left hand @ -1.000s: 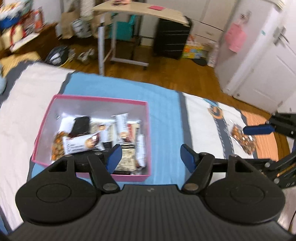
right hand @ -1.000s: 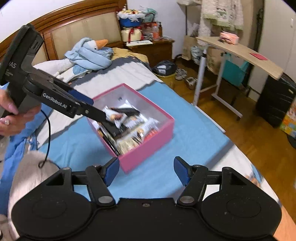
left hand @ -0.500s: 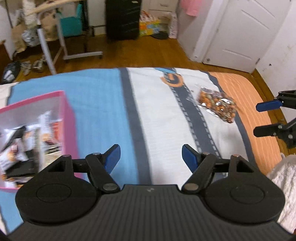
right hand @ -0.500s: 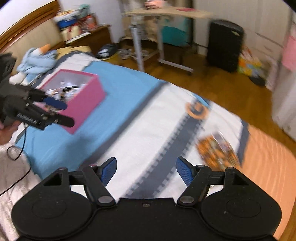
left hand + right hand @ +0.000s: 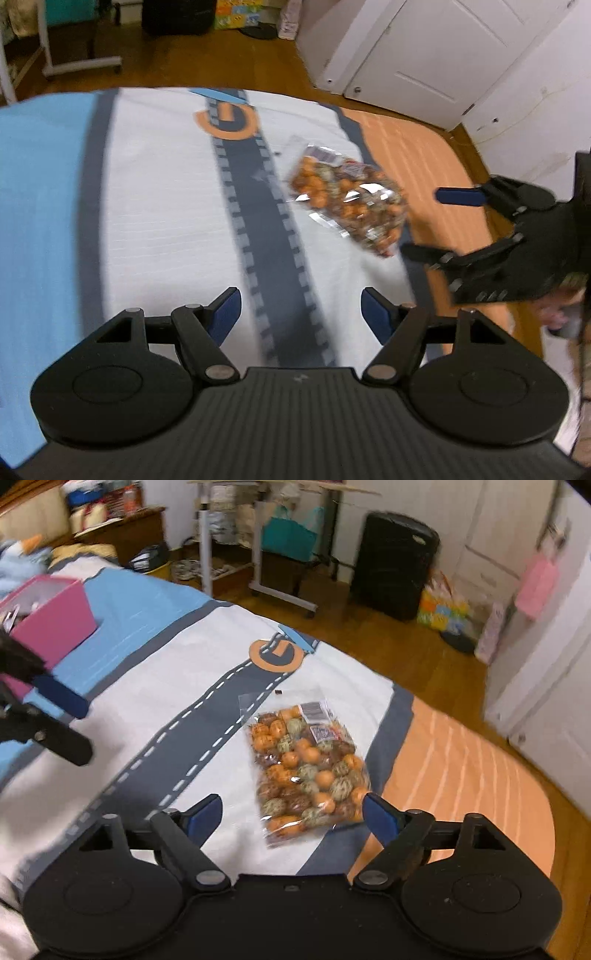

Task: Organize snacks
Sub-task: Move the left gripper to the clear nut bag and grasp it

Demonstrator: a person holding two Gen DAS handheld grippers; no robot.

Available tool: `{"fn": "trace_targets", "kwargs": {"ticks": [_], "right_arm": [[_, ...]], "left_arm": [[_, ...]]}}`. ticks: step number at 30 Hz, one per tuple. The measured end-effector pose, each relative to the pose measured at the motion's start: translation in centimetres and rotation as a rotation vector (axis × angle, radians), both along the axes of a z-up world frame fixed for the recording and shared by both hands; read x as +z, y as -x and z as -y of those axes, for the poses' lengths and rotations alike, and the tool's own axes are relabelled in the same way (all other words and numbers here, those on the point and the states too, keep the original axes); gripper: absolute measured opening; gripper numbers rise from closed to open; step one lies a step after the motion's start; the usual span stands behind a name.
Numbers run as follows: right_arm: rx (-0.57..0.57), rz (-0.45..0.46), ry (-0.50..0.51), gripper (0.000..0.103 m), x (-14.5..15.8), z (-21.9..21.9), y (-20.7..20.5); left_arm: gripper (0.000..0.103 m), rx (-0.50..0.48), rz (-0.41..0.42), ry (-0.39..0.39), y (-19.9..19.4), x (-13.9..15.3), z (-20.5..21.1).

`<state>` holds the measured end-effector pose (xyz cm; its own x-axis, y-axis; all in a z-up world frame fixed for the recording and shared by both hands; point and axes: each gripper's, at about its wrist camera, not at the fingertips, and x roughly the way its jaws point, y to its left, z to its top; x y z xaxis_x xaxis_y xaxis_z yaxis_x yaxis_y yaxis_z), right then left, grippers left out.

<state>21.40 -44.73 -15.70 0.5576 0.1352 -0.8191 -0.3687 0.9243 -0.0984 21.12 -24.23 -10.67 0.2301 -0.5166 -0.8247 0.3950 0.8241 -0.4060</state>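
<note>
A clear bag of orange and brown round snacks (image 5: 306, 768) lies flat on the bed cover, beside the grey road print. It also shows in the left wrist view (image 5: 347, 195). My right gripper (image 5: 291, 814) is open and empty, just above the bag's near end; it also shows in the left wrist view (image 5: 436, 221). My left gripper (image 5: 301, 312) is open and empty over the white part of the cover; it also shows in the right wrist view (image 5: 70, 723). The pink snack box (image 5: 55, 616) stands at the far left on the blue stripe.
The bed cover (image 5: 184, 672) has blue, white and orange (image 5: 461, 775) bands. Beyond the bed edge is wood floor (image 5: 388, 642), a rolling desk (image 5: 258, 535), a black bin (image 5: 391, 565) and white doors (image 5: 424, 62).
Both grippers have swung from the pink box toward the foot of the bed. The snack bag is now close under my right gripper. Both stay open.
</note>
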Motion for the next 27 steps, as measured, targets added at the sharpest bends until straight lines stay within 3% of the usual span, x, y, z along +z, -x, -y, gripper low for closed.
{"fn": "trace_targets", "kwargs": {"ticks": [3,7,14,18,23,27], "right_arm": [[0.056,0.043,-0.039,0.088,-0.5,0.8,-0.3],[0.079,0.054,-0.031,0.098,-1.5,1.4,-0.9],[0.175,0.045,0.099,0.098,-4.2,0.9,-1.2],[0.153,0.133,0.018,0.099,-5.1,1.7,-0.9],[0.168,0.141,0.021,0.100,-6.6,2.1,-1.4],[0.155,0.108,-0.016,0.102,-7.4,2.6,-2.2]], "left_arm": [[0.070,0.081,-0.041,0.047,-1.3,-1.3,1.4],[0.070,0.120,-0.066,0.100,-2.6,-2.5,3.1],[0.070,0.183,-0.123,0.168,-3.7,-4.9,5.9],[0.069,0.225,-0.191,0.232,-4.0,-6.9,7.1],[0.053,0.213,-0.183,0.239,-3.9,-8.3,8.8],[0.051,0.208,-0.135,0.215,-3.6,-8.4,9.5]]}}
